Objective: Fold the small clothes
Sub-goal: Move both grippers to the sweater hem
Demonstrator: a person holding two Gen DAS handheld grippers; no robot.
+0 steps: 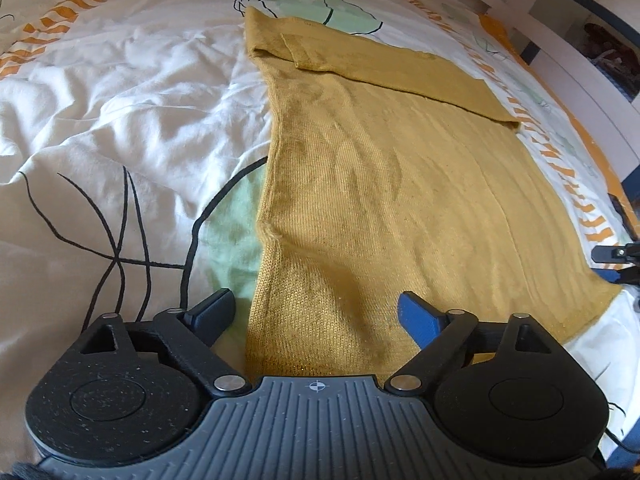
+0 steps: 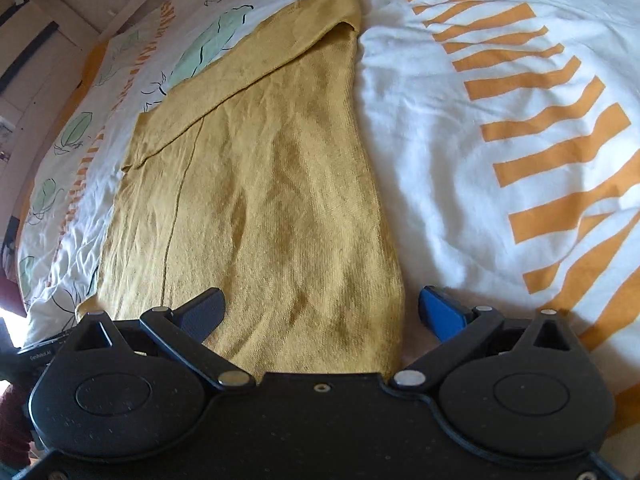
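A mustard-yellow knit garment point(image 1: 380, 184) lies flat on the bed, with one sleeve point(image 1: 392, 68) folded across its far end. My left gripper point(image 1: 316, 312) is open just over the garment's near left corner. Its left finger point(image 1: 212, 308) is over the bedcover and its right finger point(image 1: 420, 316) is over the knit. In the right wrist view the same garment point(image 2: 264, 200) runs away from me, sleeve point(image 2: 248, 68) folded over the top. My right gripper point(image 2: 322, 312) is open over the near right corner, and the fabric edge lies between its fingers, not pinched.
The bedcover point(image 1: 120, 100) is white and rumpled, with orange stripes point(image 2: 552, 152), green leaf shapes and black lines. The bed's edge and white furniture point(image 1: 580, 40) lie to the right in the left wrist view. Part of the other gripper point(image 1: 616, 256) shows at that edge.
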